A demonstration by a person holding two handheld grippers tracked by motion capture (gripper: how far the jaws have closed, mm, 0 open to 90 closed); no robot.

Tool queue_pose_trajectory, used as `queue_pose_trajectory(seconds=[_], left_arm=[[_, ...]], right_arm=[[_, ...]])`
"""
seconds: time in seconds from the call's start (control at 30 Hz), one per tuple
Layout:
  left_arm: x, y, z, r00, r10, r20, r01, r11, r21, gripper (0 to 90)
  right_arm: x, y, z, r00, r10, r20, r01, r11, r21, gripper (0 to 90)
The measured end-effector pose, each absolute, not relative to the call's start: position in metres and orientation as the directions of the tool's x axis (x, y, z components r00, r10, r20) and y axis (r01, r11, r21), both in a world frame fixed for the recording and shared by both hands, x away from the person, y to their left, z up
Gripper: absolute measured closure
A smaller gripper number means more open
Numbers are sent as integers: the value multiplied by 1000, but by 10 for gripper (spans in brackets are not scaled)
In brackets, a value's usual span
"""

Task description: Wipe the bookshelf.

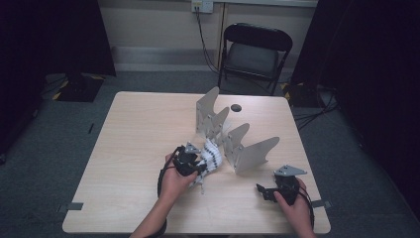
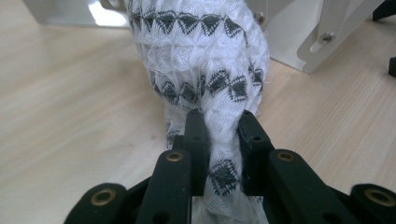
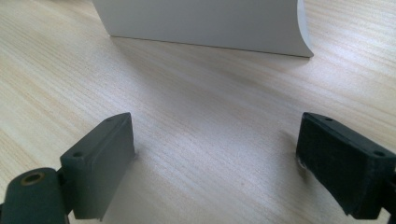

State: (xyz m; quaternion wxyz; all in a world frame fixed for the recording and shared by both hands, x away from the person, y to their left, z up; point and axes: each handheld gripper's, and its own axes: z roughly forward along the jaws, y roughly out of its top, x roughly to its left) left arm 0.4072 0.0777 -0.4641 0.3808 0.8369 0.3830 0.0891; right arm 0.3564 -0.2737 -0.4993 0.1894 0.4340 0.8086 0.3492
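The left gripper point(image 2: 218, 122) has its jaws pinched on a bunched white cloth point(image 2: 201, 70) with dark triangle bands; the cloth runs straight ahead of the fingertips, its long axis in line with the jaws, ending just before the grey folding rack point(image 1: 233, 139); the right gripper point(image 3: 215, 154), jaws spread wide and empty, rests on the table point(image 3: 196, 93), well apart from the cloth, so the left is nearer.

surface: light wood-grain table point(image 1: 133, 148), square top with rounded corners | on it: white cloth point(image 1: 212, 154) with dark triangle bands, bunched near the middle front | grey metal rack point(image 1: 233, 141) of upright fins just behind the cloth | small dark round object point(image 1: 236, 107) near the far edge, possibly a cap or hole
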Motion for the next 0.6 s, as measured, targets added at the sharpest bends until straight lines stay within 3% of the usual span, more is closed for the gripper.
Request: queue_pose_trajectory(seconds=[0.4,0.6], left_arm=[[407,83,-377,699,710,-85,453,-348,821,774],[411,65,-368,725,686,-71,430,-369,824,774]], right_arm=[[356,-274,-499,-551,834,-3,570,379,729,106],[356,-274,-499,-551,834,-3,570,379,729,106]])
